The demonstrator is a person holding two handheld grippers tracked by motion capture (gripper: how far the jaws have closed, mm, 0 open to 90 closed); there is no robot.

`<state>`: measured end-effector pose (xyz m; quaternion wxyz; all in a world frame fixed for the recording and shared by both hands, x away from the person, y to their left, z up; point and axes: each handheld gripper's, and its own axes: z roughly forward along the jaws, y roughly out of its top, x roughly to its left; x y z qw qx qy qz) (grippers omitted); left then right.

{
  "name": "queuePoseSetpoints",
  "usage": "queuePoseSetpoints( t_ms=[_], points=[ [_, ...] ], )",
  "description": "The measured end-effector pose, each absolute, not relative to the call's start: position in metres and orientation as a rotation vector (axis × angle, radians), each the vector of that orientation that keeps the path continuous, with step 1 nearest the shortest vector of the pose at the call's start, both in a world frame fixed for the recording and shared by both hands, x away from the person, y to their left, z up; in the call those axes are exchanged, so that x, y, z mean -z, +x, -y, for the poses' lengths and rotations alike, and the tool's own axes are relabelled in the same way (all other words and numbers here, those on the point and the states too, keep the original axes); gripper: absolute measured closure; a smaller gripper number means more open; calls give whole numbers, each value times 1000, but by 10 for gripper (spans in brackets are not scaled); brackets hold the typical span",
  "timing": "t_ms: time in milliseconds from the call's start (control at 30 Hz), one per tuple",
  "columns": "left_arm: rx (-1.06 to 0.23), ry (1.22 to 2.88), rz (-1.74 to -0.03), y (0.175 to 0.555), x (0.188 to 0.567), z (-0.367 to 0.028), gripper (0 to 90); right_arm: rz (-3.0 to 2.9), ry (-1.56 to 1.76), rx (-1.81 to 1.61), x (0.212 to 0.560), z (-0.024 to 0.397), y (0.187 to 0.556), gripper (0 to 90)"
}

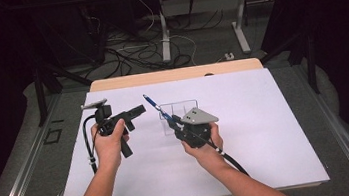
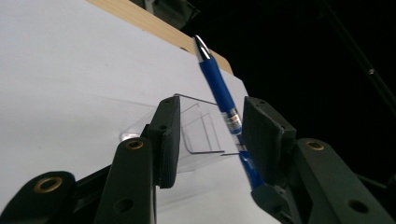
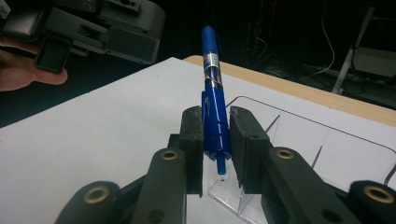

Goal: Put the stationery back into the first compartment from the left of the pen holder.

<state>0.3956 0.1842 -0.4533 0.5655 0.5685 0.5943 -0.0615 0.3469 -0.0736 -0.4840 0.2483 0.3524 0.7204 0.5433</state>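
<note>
White tabletop [image 1: 267, 132], dark room behind. Right gripper [image 3: 216, 140] clamped on blue pen [image 3: 214, 107], held tilted above clear holder [image 1: 179, 111]. Left gripper [image 2: 210, 135] part open, nothing held, pen barrel between its jaws but untouched. Looks like a handover or cap-pull step; next calls for closing squarely on the barrel.

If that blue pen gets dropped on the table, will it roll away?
Probably a little: the blue pen has a round barrel, though its clip may stop it. It looks stiff and light. The right gripper pinches it, so it likely won't slip.
</note>
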Motion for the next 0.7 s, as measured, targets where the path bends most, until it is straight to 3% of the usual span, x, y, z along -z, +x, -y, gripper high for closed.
queuePoseSetpoints(
  t_ms=[700],
  points=[
    [251, 1296, -1420, 413, 447, -154, 583, -1920, 957, -1543, 476, 75, 342, 759]
  ],
)
